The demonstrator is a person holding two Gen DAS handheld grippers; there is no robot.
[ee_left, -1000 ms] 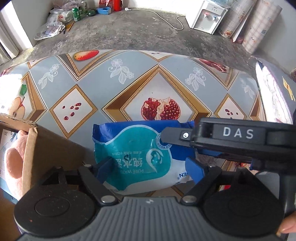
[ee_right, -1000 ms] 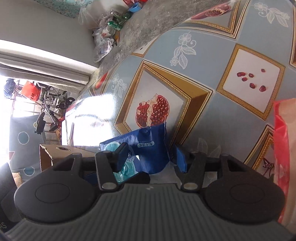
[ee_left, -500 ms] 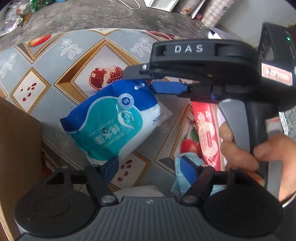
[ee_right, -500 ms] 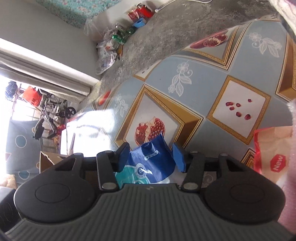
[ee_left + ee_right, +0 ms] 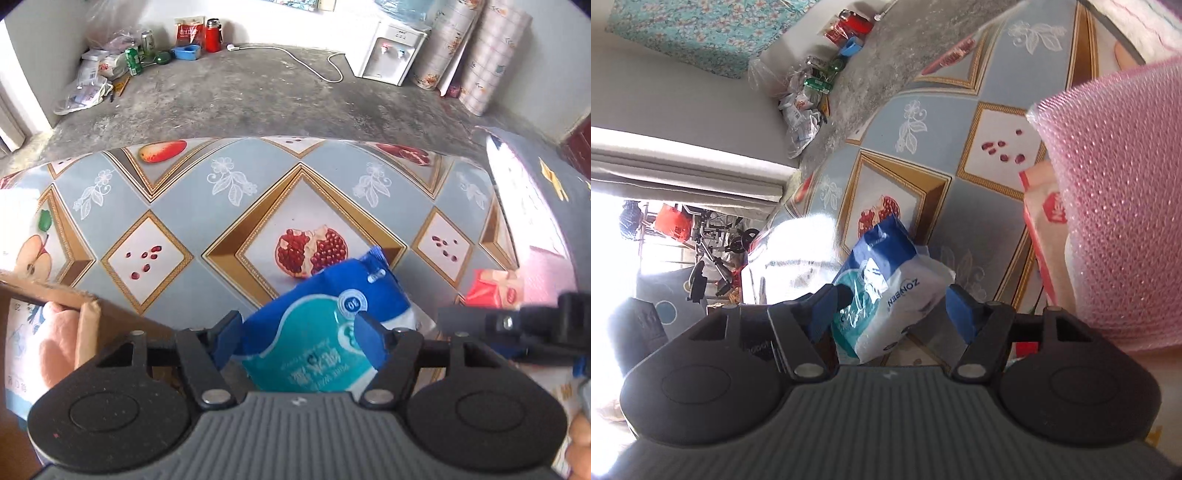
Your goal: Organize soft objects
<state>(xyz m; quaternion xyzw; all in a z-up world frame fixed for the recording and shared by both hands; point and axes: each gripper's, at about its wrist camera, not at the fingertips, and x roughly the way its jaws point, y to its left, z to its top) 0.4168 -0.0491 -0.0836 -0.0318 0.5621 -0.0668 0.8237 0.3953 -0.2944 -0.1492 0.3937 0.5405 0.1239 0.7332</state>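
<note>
Closest in, the left gripper [image 5: 301, 330] has the blue and teal wipes pack [image 5: 317, 339] between its blue pads, and its jaws have just been closing in on it. Both pads look pressed into the pack's sides, so I'd call it clamped. The pack sticks up tilted off the table [image 5: 192, 192], with its blue top end over the pomegranate print.

The right gripper [image 5: 890, 308] has just been opening. Its jaws stand apart around the same pack [image 5: 886, 291]: the right pad has clear space beside the white end of the pack, and on the left pad I can't tell if it's touching. From the left camera you can see that gripper's [image 5: 517, 332] black body poking in from the right edge.

Left of the pack there's a cardboard box [image 5: 92, 314] with something soft and pink [image 5: 55, 347] inside. On the right, a red and white packet [image 5: 1045, 229] lies on the table with a pink bubble wrap bundle [image 5: 1115, 192] next to it.

Past the table edge it's bare concrete floor [image 5: 258, 99], with a white water dispenser [image 5: 391, 51] against the far wall and a pile of bags and cans [image 5: 110, 70] in the corner.
</note>
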